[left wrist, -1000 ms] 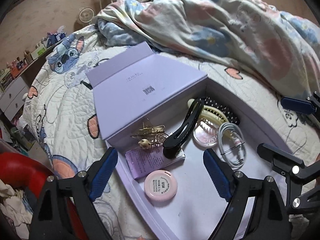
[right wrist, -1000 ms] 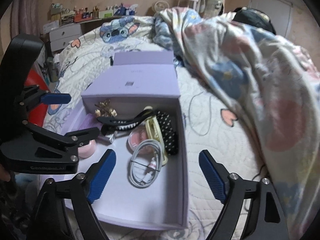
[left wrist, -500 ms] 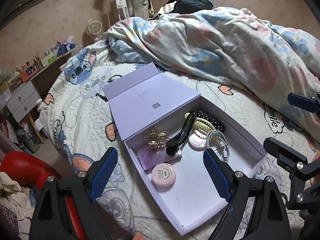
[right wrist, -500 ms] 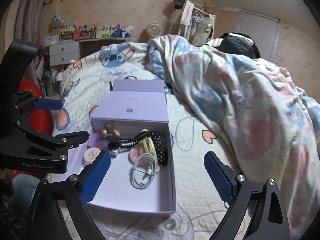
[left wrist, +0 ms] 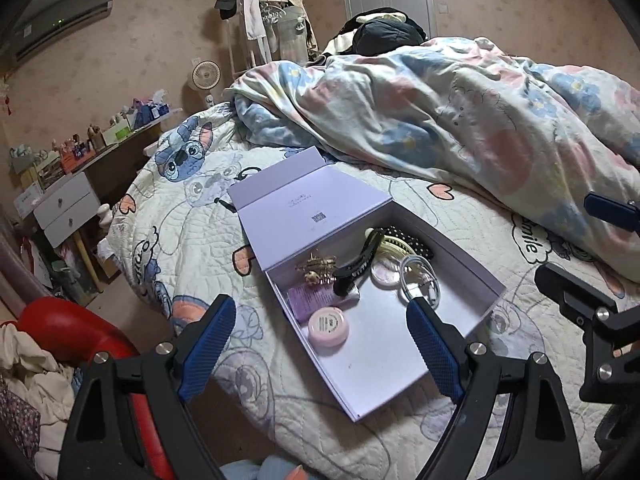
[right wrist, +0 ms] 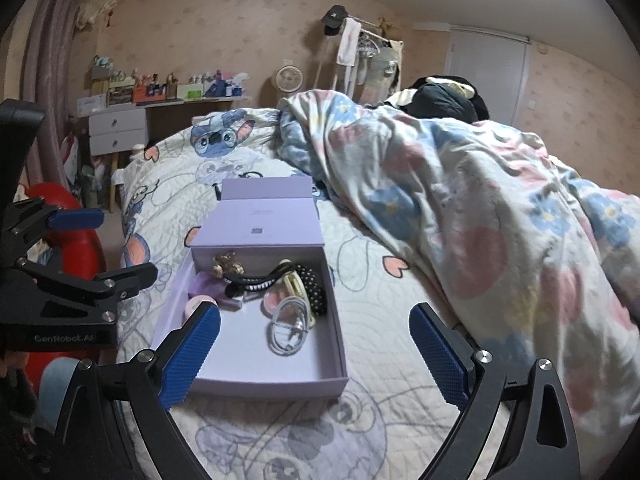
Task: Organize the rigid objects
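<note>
**Me:** Both grippers are empty. My left gripper (left wrist: pixel 316 336) has its jaws spread wide with nothing between them, and my right gripper (right wrist: pixel 314 346) is just as wide apart and bare. They hang above the near end of the lavender box (left wrist: pixel 400 364), touching none of it.

**Partner:** So where do the things stand?

**Me:** All in the box, which lies on the quilted bedspread (left wrist: pixel 192 240) with its lid (left wrist: pixel 308 210) folded back at twelve o'clock. From my left view, the pink round tin (left wrist: pixel 328 326) sits at about seven o'clock inside the box, the purple packet (left wrist: pixel 316 298) just beyond it, and the gold hair clip (left wrist: pixel 316 270) at ten. A black claw clip (left wrist: pixel 354 266) lies across the middle, resting on the packet's edge. The coiled white cable (left wrist: pixel 420 280) is toward three o'clock, beside a round compact (left wrist: pixel 386 272); the cream clip (left wrist: pixel 394 244) and dotted black piece (left wrist: pixel 412 240) sit at one.

**Partner:** Anything loose on the bed?

**Me:** No small item that I can see on the bedspread; only the rumpled duvet (left wrist: pixel 460 120). I judge the gathering done or close to it. What may remain is closing the lid, though the claw clip might stand a little high for that.
</note>
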Demonstrator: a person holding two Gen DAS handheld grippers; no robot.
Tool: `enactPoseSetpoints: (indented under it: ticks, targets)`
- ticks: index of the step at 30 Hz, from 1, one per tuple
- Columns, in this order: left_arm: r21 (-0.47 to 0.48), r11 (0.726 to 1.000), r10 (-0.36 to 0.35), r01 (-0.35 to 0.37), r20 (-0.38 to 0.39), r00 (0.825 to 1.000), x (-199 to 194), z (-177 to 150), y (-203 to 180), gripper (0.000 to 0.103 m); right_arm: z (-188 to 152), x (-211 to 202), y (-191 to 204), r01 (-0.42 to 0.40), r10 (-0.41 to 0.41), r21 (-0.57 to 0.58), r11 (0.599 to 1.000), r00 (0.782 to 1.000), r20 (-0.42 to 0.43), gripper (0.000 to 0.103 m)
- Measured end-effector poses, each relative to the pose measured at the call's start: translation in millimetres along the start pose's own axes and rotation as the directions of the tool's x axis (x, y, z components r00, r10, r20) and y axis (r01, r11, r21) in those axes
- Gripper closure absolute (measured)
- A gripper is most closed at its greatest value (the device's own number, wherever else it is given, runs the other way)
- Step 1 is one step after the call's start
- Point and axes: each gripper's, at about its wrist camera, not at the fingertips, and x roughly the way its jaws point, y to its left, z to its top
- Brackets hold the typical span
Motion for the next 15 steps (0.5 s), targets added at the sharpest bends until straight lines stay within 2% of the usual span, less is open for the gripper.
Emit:
enactPoseSetpoints:
  ticks: [15]
  targets:
    - [-0.045,0.999,0.005,-0.007,-0.048,0.999,-9,-43,-5,0.015,-38,-17,9,0.009,-0.002,0.080,0.997,0.996,-0.095,0.006]
